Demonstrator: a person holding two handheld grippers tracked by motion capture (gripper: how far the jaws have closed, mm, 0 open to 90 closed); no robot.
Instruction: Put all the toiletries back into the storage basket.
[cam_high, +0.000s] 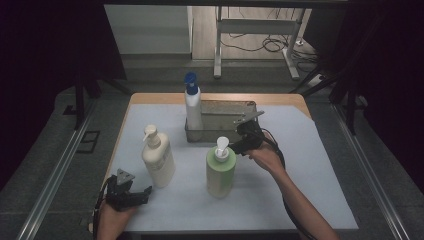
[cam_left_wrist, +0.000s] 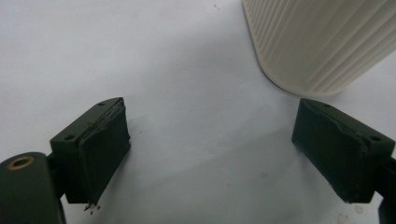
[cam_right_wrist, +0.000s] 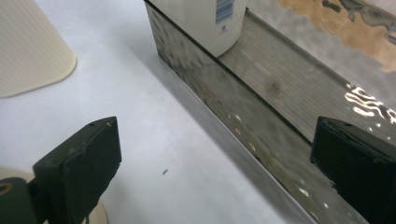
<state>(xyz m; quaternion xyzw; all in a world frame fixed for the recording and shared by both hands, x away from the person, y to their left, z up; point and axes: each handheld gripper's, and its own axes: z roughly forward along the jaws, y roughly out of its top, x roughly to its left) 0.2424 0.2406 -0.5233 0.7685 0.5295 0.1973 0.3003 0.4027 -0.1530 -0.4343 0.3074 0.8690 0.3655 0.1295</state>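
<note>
My right gripper (cam_high: 245, 131) stands with its jaws wide apart and nothing between them, just beside the near wall of the metal tray (cam_high: 247, 106) at the far middle of the table. The white bottle with the blue cap (cam_high: 193, 107) already stands upright in the tray's left end; in the right gripper view I see its lower body (cam_right_wrist: 205, 21) just past the tray wall (cam_right_wrist: 224, 112).

I judge the next thing to fetch is the green pump bottle (cam_high: 221, 167), and the move turns on this: it stands upright just near and left of my right gripper, its pump head (cam_high: 222, 146) almost level with the jaws. Its long axis is vertical, so I would come at it level from the side, and the right hand is plainly the nearer one.

My left gripper (cam_high: 134, 194) rests at the near left corner of the white mat (cam_high: 300, 200), jaws also spread and empty. The cream pump bottle (cam_high: 158, 159) stands just right of and beyond it; in the left gripper view I see its ribbed base (cam_left_wrist: 322, 46) close ahead, near the right jaw.

The green bottle's body is out of frame in the right gripper view, so how squarely the jaws face it is hard to judge. The tray floor behind the blue-capped bottle is hidden from above.
</note>
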